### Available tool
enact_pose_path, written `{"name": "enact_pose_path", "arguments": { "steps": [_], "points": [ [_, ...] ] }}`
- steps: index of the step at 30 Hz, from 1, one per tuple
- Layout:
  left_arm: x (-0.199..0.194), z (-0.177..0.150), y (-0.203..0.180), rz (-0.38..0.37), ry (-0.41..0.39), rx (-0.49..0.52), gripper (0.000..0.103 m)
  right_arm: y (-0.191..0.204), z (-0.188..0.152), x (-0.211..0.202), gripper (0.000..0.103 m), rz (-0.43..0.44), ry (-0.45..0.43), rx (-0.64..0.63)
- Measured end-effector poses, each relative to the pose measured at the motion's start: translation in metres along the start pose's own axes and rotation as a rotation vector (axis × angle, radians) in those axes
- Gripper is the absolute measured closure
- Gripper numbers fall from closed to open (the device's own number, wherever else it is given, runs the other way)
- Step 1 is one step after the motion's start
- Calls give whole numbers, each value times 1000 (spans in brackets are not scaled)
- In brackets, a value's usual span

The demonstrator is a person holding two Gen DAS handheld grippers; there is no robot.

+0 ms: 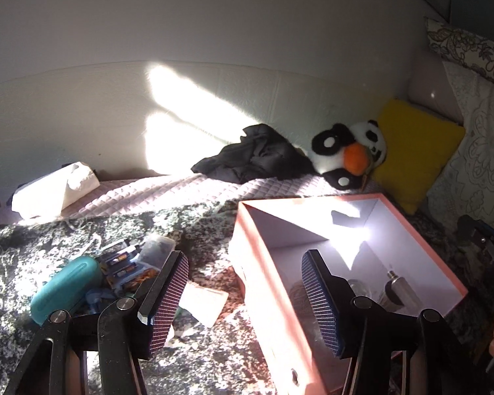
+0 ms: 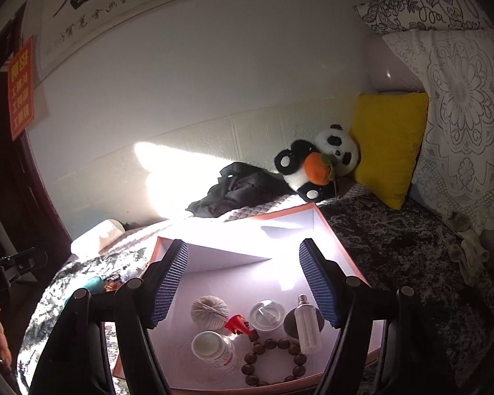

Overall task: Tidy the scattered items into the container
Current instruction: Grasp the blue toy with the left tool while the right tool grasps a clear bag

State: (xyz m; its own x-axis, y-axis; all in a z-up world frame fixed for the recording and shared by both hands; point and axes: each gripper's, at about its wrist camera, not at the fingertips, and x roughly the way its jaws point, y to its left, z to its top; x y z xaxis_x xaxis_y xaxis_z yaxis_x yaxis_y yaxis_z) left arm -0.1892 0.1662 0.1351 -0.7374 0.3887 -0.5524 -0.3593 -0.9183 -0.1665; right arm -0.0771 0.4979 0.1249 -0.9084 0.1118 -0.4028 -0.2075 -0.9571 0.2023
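A pink box (image 1: pixel 266 256) with a white inside sits on the dark patterned blanket; it also shows in the right wrist view (image 2: pixel 280 212). Inside lie a ball of twine (image 2: pixel 209 311), a white bulb (image 2: pixel 308 326), a wooden bead bracelet (image 2: pixel 273 355), a small white jar (image 2: pixel 210 347), a clear round lid (image 2: pixel 266 316) and a red piece (image 2: pixel 235 324). Left of the box lie a teal case (image 1: pixel 66 288), battery packs (image 1: pixel 125 266) and a white packet (image 1: pixel 204 302). My left gripper (image 1: pixel 243 299) is open over the box's left wall. My right gripper (image 2: pixel 245 283) is open and empty above the box.
A black cloth (image 1: pixel 257 156), a panda plush (image 1: pixel 349 154) and a yellow cushion (image 1: pixel 415 151) lie at the back by the wall. A tissue pack (image 1: pixel 54 189) sits at the far left. Lace pillows (image 2: pixel 461 115) and pale socks (image 2: pixel 467 253) are on the right.
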Motion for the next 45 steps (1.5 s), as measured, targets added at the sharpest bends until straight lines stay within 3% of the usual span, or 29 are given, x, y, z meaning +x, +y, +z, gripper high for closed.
{"name": "enact_pose_path", "arguments": {
  "steps": [6,13,19,21,22,23,32,39,45],
  "points": [
    [-13,-40,87,98,47,-118,33,64,-8,-3,29,107,4,-68],
    [-3,-87,160,170,125,-218,28,155,-44,24,29,195,86,-233],
    [25,-113,183,167,188,-211,27,213,-83,68,30,287,212,-284],
    [37,-120,185,155,210,-203,26,224,-97,89,34,315,274,-270],
    [43,-122,186,147,220,-206,26,229,-104,100,43,329,306,-263],
    [49,-124,185,136,227,-205,26,231,-110,111,50,331,337,-243],
    [110,-114,165,49,241,-128,26,220,-142,198,50,362,548,-4],
    [148,-111,165,12,260,-143,26,200,-151,242,48,424,640,229],
    [169,-113,178,15,262,-190,26,207,-155,266,48,410,669,281]
  ]
}}
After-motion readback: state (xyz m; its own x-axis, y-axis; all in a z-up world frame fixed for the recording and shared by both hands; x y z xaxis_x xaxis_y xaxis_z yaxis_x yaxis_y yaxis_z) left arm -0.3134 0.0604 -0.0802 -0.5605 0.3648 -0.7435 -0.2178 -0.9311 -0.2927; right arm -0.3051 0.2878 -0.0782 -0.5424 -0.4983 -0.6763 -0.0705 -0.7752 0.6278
